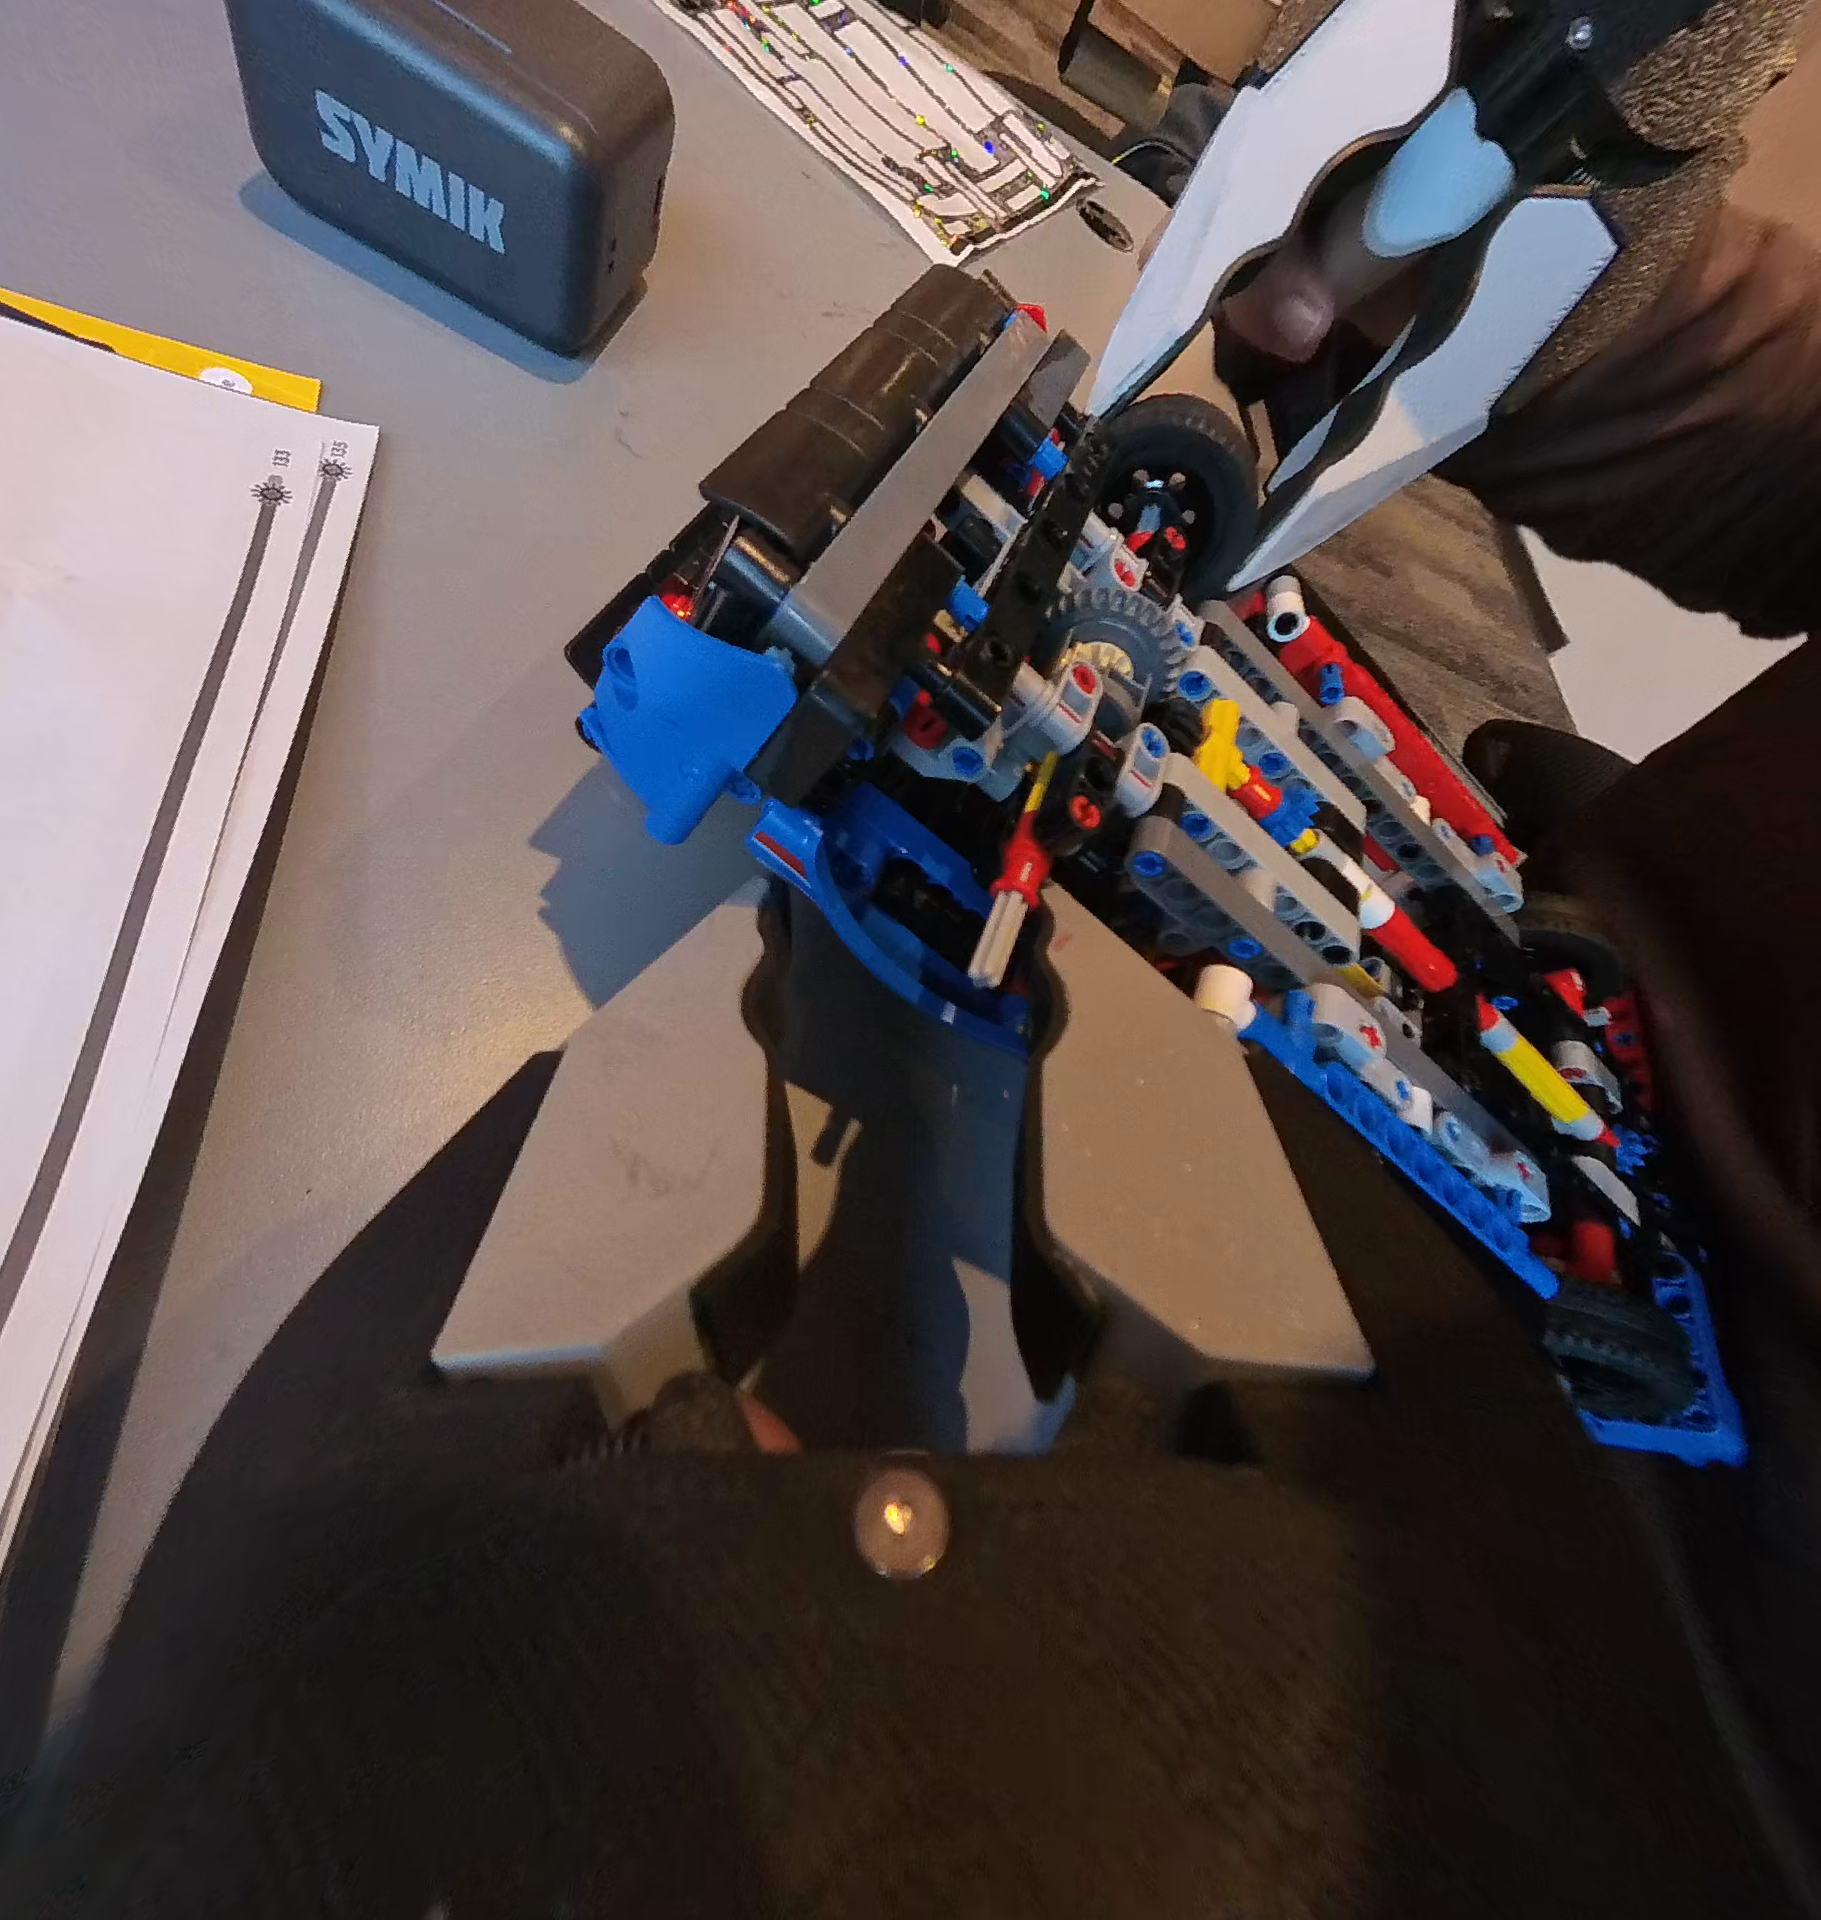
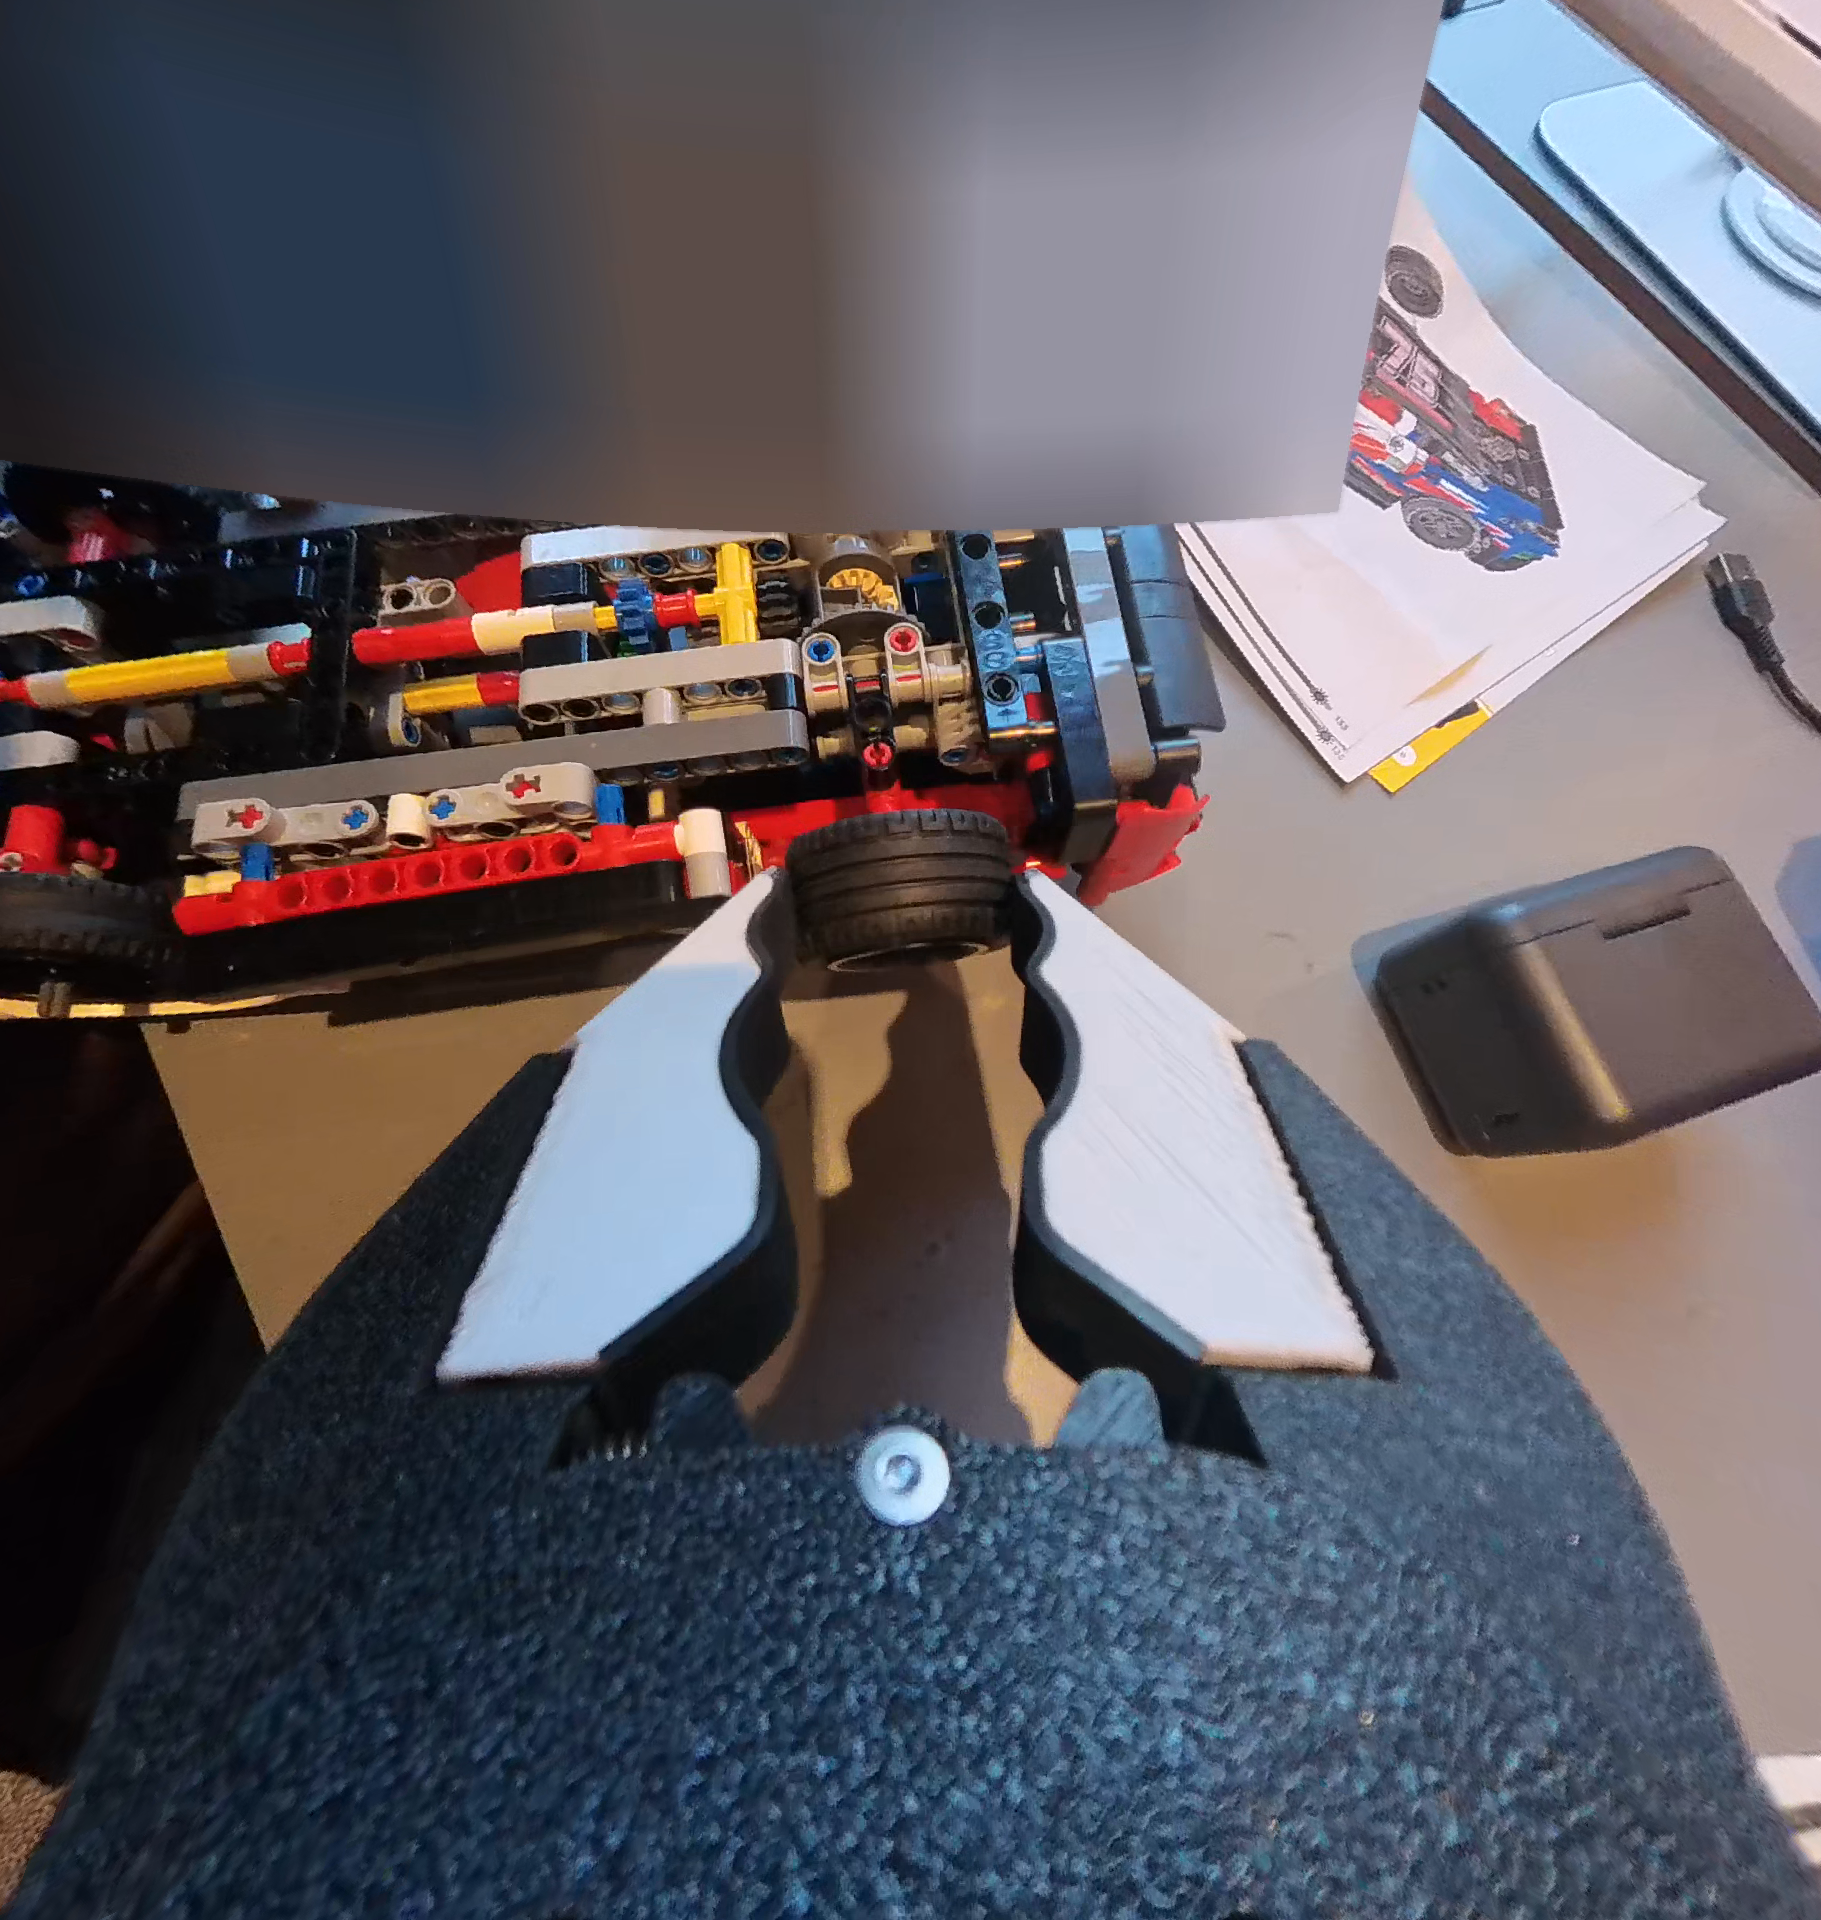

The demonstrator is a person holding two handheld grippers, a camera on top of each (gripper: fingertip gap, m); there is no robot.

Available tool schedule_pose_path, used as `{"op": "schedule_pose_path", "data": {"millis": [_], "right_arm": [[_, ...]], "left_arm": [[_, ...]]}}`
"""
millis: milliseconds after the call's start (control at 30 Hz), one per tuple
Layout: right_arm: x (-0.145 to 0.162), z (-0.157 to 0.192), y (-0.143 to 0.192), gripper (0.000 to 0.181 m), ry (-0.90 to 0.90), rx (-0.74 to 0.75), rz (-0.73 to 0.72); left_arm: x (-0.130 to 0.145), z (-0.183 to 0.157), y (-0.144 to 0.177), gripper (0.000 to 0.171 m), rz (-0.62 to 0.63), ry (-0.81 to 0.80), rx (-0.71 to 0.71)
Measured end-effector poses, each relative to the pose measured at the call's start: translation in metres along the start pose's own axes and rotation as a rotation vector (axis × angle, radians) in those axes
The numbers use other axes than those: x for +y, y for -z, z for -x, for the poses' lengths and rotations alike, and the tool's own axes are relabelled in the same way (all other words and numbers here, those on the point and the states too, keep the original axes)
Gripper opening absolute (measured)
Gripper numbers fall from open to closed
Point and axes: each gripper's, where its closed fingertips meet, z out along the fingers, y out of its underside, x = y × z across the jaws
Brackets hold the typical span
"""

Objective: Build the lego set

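The lego car [image 2: 615, 707] lies tipped on its side on the smooth grey bench [image 2: 1508, 1299], its underside a dense lattice of holed grey beams, red and yellow axles and a toothed grey gear [image 1: 1112, 639]. The right tool [image 2: 898, 878] has its pale, ridged wedge fingers [image 2: 646, 1143] with wavy black inner edges pressed against both sides of a small black rubber wheel [image 2: 898, 883] with a grooved tread, at the car's red edge. In the left wrist view that same wheel [image 1: 1186, 488] sits between the right tool's pointed tips. The left tool [image 1: 911, 997] meets the car's curved blue panel [image 1: 854, 894]; its fingers lie in shadow, so I cannot tell whether they clamp it. A rounded, matte dark case [image 1: 449, 166] stands near the car's flat black end. Paper instruction sheets [image 1: 106, 727] lie flat to one side, and a printed sticker sheet [image 1: 885, 94] lies beyond the case.
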Motion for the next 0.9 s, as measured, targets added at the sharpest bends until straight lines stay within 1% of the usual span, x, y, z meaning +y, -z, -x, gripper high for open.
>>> {"op": "schedule_pose_path", "data": {"millis": [200, 367, 433, 533, 633, 800, 900], "right_arm": [[-0.0005, 0.0014, -0.0007, 0.033, 0.058, 0.019, 0.035], [0.0009, 0.0016, -0.0036, 0.031, 0.066, 0.014, 0.076], [0.0012, 0.0018, -0.0053, 0.031, 0.039, -0.010, 0.087], [0.0007, 0.0024, -0.0064, 0.030, 0.025, -0.029, 0.066], [0.0000, 0.0031, -0.0075, 0.031, -0.002, -0.059, 0.013], [-0.0023, 0.0017, -0.0085, 0.033, -0.031, -0.053, -0.015], [-0.0034, 0.0005, -0.0059, 0.037, -0.094, -0.047, -0.056]], "left_arm": [[-0.0001, -0.0002, -0.0003, 0.041, -0.009, 0.009, 0.002], [-0.0001, 0.0005, -0.0007, 0.039, -0.007, 0.007, -0.010], [0.0005, 0.0013, -0.0005, 0.039, 0.000, 0.010, -0.015], [0.0005, 0.0015, -0.0002, 0.038, 0.000, 0.015, -0.017], [0.0010, 0.0020, -0.0003, 0.039, 0.001, 0.021, -0.019], [0.0004, 0.0030, 0.0007, 0.039, -0.008, 0.030, -0.015], [-0.0009, 0.0028, 0.0005, 0.039, -0.016, 0.028, -0.014]]}}
